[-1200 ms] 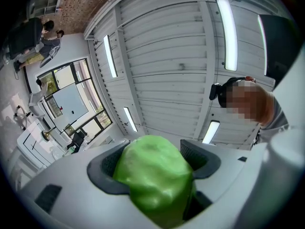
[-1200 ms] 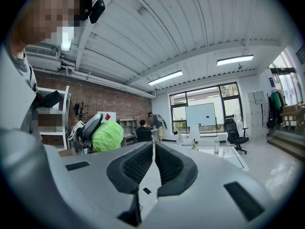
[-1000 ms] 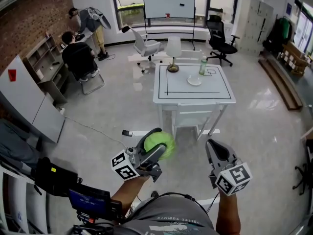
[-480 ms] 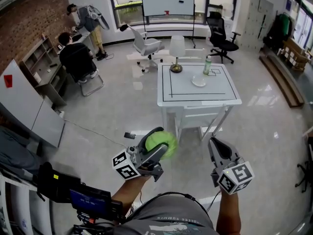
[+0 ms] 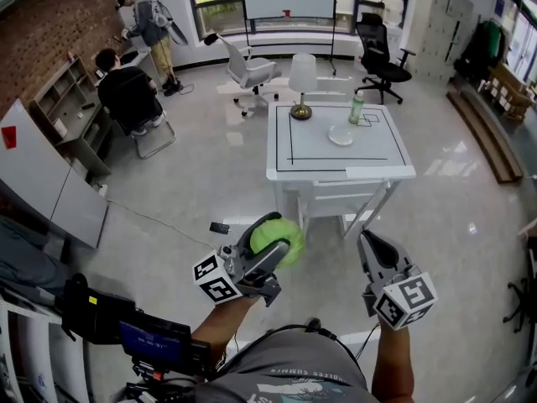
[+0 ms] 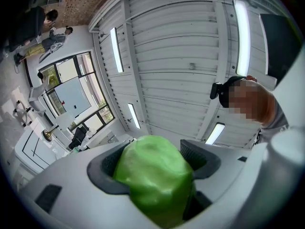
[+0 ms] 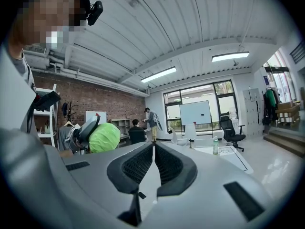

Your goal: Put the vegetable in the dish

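Vegetable [image 5: 275, 240] clamped in left gripper [image 5: 262, 259] jaws; right gripper [image 5: 375, 260] closed, empty; dish [image 5: 341, 135] well apart on table [image 5: 336, 159].

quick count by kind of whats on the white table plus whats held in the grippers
On the white table:
lamp: 1
bottle: 1
dish: 1
In the left gripper:
green vegetable: 1
In the right gripper, jaws together:
0
Total: 4
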A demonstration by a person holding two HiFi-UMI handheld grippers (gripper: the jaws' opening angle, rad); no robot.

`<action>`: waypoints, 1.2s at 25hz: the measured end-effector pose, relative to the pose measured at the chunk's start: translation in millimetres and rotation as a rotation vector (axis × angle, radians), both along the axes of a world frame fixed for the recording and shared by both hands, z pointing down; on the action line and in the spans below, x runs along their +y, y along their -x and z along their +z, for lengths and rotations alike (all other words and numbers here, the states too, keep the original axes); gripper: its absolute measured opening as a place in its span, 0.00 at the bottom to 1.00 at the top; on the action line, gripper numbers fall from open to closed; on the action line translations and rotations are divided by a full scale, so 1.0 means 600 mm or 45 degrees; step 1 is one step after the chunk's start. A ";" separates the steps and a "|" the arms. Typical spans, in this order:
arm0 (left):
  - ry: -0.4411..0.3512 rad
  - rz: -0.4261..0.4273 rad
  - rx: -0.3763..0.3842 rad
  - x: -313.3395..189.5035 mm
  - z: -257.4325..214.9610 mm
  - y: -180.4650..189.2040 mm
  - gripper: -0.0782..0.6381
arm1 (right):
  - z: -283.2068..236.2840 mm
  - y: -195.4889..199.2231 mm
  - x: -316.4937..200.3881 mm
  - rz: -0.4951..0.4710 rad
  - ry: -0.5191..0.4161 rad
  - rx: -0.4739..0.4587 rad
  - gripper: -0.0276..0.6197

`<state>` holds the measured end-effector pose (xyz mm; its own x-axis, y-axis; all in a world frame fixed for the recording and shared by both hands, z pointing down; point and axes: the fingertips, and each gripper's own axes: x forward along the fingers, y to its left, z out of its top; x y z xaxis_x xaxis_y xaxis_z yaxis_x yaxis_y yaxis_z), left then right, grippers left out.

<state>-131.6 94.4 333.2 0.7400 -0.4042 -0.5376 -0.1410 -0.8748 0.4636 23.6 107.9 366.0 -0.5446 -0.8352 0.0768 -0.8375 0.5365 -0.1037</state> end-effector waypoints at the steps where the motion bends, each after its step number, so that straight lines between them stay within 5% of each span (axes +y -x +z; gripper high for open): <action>1: 0.005 -0.006 0.004 -0.005 0.002 -0.010 0.58 | 0.000 -0.008 -0.006 -0.010 0.001 -0.003 0.06; 18: 0.003 -0.080 0.004 -0.083 0.020 -0.166 0.58 | 0.032 -0.153 -0.108 -0.097 0.032 0.053 0.06; 30: 0.009 0.009 -0.023 -0.177 0.004 -0.165 0.58 | 0.016 -0.151 -0.179 -0.006 0.031 0.033 0.06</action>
<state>-32.5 -11.8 335.4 0.7525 -0.4022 -0.5215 -0.1428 -0.8727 0.4669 114.4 0.6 375.7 -0.5461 -0.8303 0.1111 -0.8375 0.5381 -0.0947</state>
